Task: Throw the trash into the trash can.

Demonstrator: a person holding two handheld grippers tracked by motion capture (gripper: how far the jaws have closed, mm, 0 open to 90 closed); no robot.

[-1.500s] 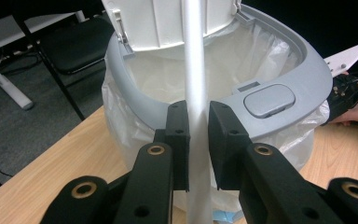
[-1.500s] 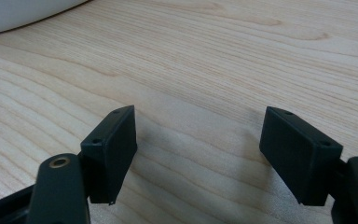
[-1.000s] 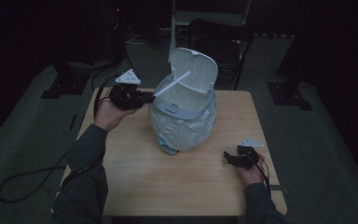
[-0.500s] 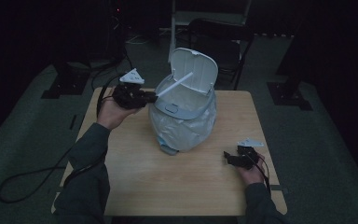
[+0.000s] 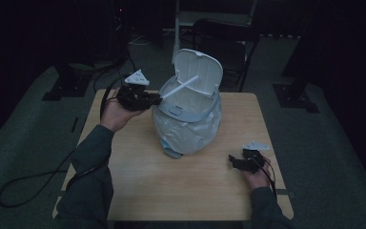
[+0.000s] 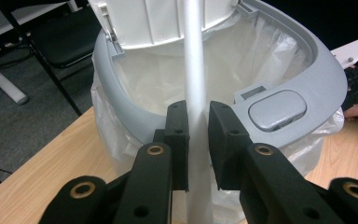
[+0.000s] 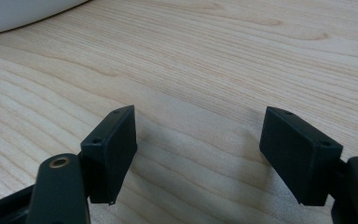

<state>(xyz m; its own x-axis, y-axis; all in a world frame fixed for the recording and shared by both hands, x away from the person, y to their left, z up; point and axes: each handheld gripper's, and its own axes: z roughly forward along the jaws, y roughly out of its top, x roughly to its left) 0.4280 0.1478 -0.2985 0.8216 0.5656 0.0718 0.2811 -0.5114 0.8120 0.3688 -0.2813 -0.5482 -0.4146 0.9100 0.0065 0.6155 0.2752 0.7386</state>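
The small grey plastic bin with its white plastic bag liner stands near the middle of the light wooden desk, a bit toward the far edge, and its white lid is tipped up and open. So the bin is ready, and the long white stick is picked up and pointing over the open top. It looks like the stick is not dropped in yet; its far end reaches up across the opening toward the lid, and letting go is the part left to do. The left gripper is at the bin's left side, near the far left corner of the desk, and its fingers are narrow and pinch the stick from both sides. In the left gripper view the stick runs straight up between the two black pads, over the grey rim and across the bag. The right gripper rests low near the right edge of the desk, well apart from the bin. Its fingers are wide apart with nothing between them, just bare wood.
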